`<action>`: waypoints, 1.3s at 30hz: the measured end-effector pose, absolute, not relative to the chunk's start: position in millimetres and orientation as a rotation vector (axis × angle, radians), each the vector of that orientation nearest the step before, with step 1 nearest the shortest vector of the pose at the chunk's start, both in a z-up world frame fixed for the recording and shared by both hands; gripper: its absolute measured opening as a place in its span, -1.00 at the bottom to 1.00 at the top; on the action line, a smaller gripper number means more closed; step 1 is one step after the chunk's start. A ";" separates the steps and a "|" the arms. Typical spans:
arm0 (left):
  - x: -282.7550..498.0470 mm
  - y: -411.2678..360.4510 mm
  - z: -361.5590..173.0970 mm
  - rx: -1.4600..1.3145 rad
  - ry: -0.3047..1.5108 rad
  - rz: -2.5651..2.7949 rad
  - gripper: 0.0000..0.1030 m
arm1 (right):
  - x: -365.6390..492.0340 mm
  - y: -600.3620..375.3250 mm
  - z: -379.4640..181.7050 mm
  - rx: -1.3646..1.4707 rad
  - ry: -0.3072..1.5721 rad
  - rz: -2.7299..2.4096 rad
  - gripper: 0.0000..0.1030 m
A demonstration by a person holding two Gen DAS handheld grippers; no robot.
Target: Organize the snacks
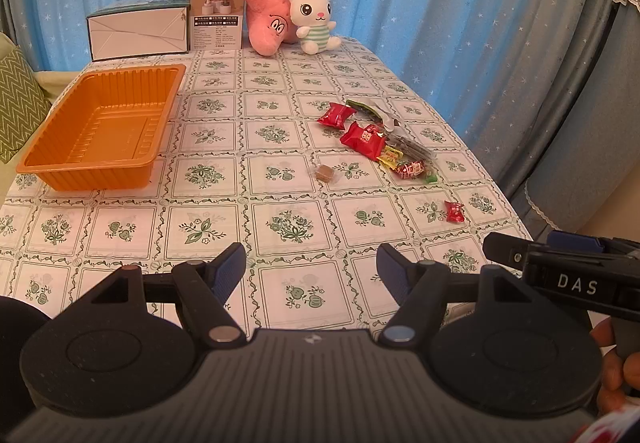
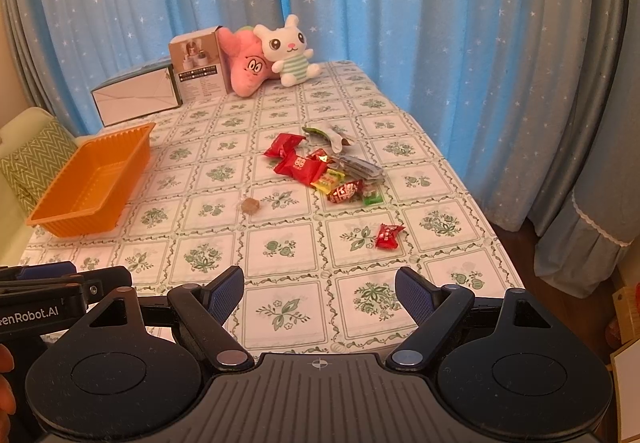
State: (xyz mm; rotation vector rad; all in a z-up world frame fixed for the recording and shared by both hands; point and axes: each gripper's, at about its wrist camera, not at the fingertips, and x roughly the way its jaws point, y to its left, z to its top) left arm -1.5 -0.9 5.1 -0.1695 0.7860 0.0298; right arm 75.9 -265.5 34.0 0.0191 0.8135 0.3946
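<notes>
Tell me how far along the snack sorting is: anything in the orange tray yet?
Nothing looks done: the orange tray is empty. Nothing is in hand either; the left gripper and right gripper are both open above the near table edge. Still left: the snack pile at mid-table, the lone brown candy and the single red candy nearest the right gripper.

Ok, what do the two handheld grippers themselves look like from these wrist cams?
Both match: the left gripper and right gripper have black linkage arms with silver pivot pins, blue ribbed finger pads, round black discs either side and a grey ridged body. Seen from the opposite camera, white lettering shows: "DAS" on the right gripper's side, "enRobot.AI" on the left's. No cables or sleeves visible.
</notes>
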 end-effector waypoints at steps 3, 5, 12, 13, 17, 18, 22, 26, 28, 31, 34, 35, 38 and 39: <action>-1.5 -0.9 5.1 -0.169 0.786 0.030 0.34 | 75.8 -265.3 33.9 0.019 0.813 0.395 0.61; -1.4 -0.7 5.1 -0.170 0.786 0.029 0.34 | 76.3 -265.8 34.0 0.018 0.813 0.395 0.61; -1.4 -0.6 5.2 -0.170 0.786 0.029 0.34 | 76.1 -265.5 34.0 0.018 0.813 0.394 0.61; -1.5 -0.6 5.2 -0.170 0.786 0.029 0.34 | 75.6 -265.0 33.9 0.018 0.813 0.394 0.61; -1.5 -0.2 5.2 -0.171 0.786 0.029 0.34 | 76.2 -265.7 33.9 0.018 0.813 0.395 0.61; -1.4 -0.2 5.2 -0.172 0.786 0.029 0.34 | 75.5 -265.0 33.8 0.018 0.813 0.394 0.61; 0.1 -1.6 4.7 -0.171 0.789 0.030 0.34 | 77.7 -267.5 32.3 0.026 0.807 0.379 0.61; 6.7 -1.8 -0.7 -0.177 0.797 0.032 0.34 | 83.0 -274.5 26.0 0.041 0.806 0.346 0.61; 12.5 -1.3 -5.4 -0.177 0.802 0.031 0.34 | 88.1 -278.5 19.6 0.050 0.803 0.322 0.61; 23.5 1.4 -12.4 -0.185 0.804 0.029 0.34 | 97.0 -283.7 10.8 0.053 0.793 0.290 0.61; 37.2 3.9 -19.5 -0.188 0.806 0.031 0.34 | 109.1 -290.0 0.8 0.078 0.781 0.262 0.61; 41.9 4.7 -22.4 -0.185 0.806 0.030 0.34 | 111.5 -290.7 -0.7 0.079 0.780 0.256 0.61; 57.2 4.8 -30.8 -0.187 0.803 0.021 0.34 | 126.3 -293.9 -10.1 0.085 0.782 0.219 0.60; 62.1 5.6 -34.0 -0.194 0.804 0.017 0.34 | 133.2 -294.6 -14.0 0.089 0.786 0.207 0.55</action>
